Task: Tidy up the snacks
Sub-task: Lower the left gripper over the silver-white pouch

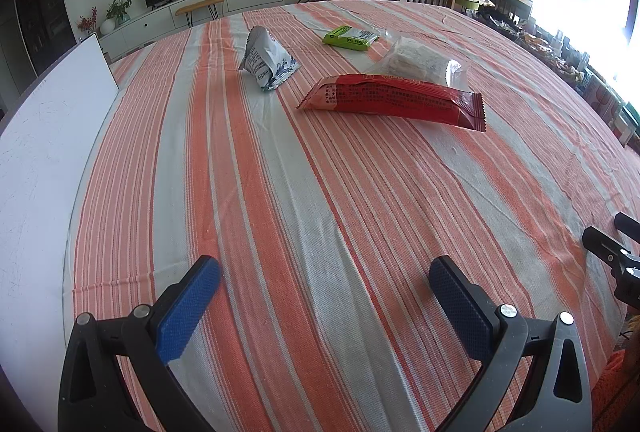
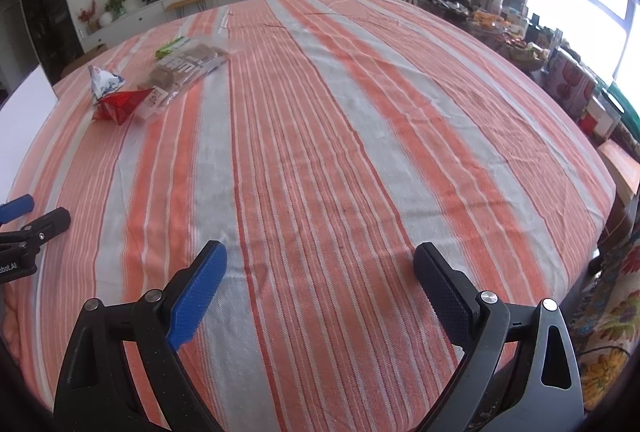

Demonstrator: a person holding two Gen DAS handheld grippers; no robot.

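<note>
Looks like basically nothing's been sorted yet: all four snacks sit loose in a cluster toward the far left part of the counter point(image 1: 280, 192), which wears an orange-and-grey striped cloth. The left hand-held gripper point(image 1: 324, 296) hangs over the near edge with its jaws wide apart and nothing between them, and the right hand-held gripper point(image 2: 320, 284) is the same, spread and empty, well apart from the snacks. Nearest the left one is the red snack bar point(image 1: 394, 104), lying flat with its long axis running across the view, left end a bit farther away. Touching it behind is a clear bag of pale crackers point(image 1: 416, 66). The white pyramid-shaped packet point(image 1: 266, 62) stands up on its base to the left, tip pointing up, and the green packet point(image 1: 350, 37) lies flat farthest back. So every piece is probably left to grab and line up.
</note>
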